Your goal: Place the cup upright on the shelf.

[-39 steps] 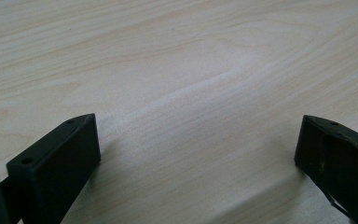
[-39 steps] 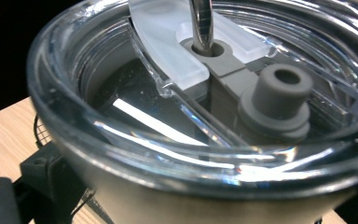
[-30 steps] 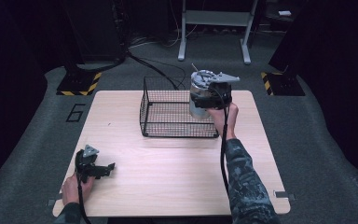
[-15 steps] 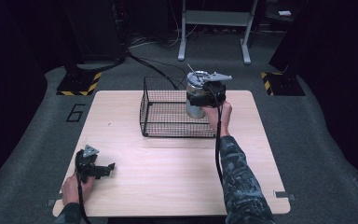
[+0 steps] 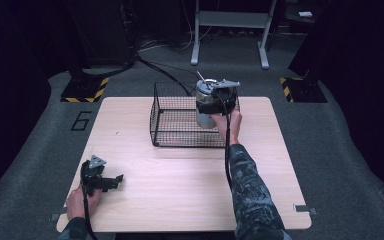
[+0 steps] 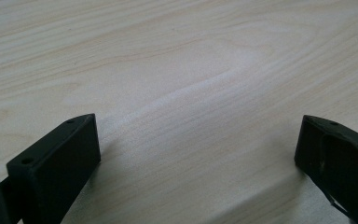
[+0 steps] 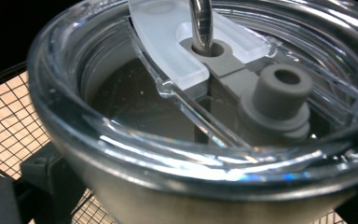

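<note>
A steel tumbler (image 5: 206, 109) with a clear lid (image 7: 121, 140) and a metal straw (image 7: 201, 23) stays upright at the right end of the black wire basket (image 5: 177, 127). My right gripper (image 5: 209, 102) is shut on the tumbler's body just below the lid, with its jaws on either side of the tumbler (image 7: 200, 186). I cannot tell whether the tumbler touches the basket floor. My left gripper (image 5: 112, 181) rests on the wooden table (image 5: 180, 200) at the front left. It is open, with bare wood between the jaws of the left gripper (image 6: 196, 154).
The basket stands at the table's far middle. Beyond the table are cables, a metal stand (image 5: 230, 30) and yellow-black floor markers (image 5: 85, 92). Grey carpet surrounds the table.
My right gripper has carried the tumbler a little to the left, from the basket's right edge to inside its right end. The left gripper has stayed still.
</note>
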{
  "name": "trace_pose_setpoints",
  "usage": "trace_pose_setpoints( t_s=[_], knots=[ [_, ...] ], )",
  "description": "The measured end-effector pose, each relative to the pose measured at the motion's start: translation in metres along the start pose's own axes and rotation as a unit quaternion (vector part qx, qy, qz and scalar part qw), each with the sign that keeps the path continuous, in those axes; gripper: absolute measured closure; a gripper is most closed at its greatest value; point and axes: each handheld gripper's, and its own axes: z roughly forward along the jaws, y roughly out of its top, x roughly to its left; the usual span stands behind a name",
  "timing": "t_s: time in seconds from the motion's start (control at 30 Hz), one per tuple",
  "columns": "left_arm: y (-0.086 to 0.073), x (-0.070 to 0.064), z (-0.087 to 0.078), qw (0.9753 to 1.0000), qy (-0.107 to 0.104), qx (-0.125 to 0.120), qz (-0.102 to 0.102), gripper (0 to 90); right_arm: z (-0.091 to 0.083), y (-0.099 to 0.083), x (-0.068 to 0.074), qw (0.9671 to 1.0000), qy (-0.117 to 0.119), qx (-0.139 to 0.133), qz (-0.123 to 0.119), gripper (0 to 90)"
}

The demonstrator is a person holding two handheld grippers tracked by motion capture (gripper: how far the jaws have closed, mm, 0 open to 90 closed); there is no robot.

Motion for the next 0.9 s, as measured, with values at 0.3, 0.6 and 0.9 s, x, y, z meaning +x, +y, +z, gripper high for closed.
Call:
trace_pose_setpoints(
  t_s=[0.3,0.6,0.9],
  knots=[
    [0.0,0.0,0.0,1.0,0.0,0.0,0.0,0.1,0.017,-0.004,0.006,0.9999,0.004,0.014,0.005,3.3],
    [0.0,0.0,0.0,1.0,-0.001,0.002,-0.001,0.1,0.032,-0.01,0.011,0.9995,0.005,0.029,0.008,3.3],
    [0.0,-0.001,0.001,1.0,-0.001,-0.004,-0.008,0.0,0.044,-0.015,0.013,0.9991,0.005,0.042,0.005,3.3]
  ],
)
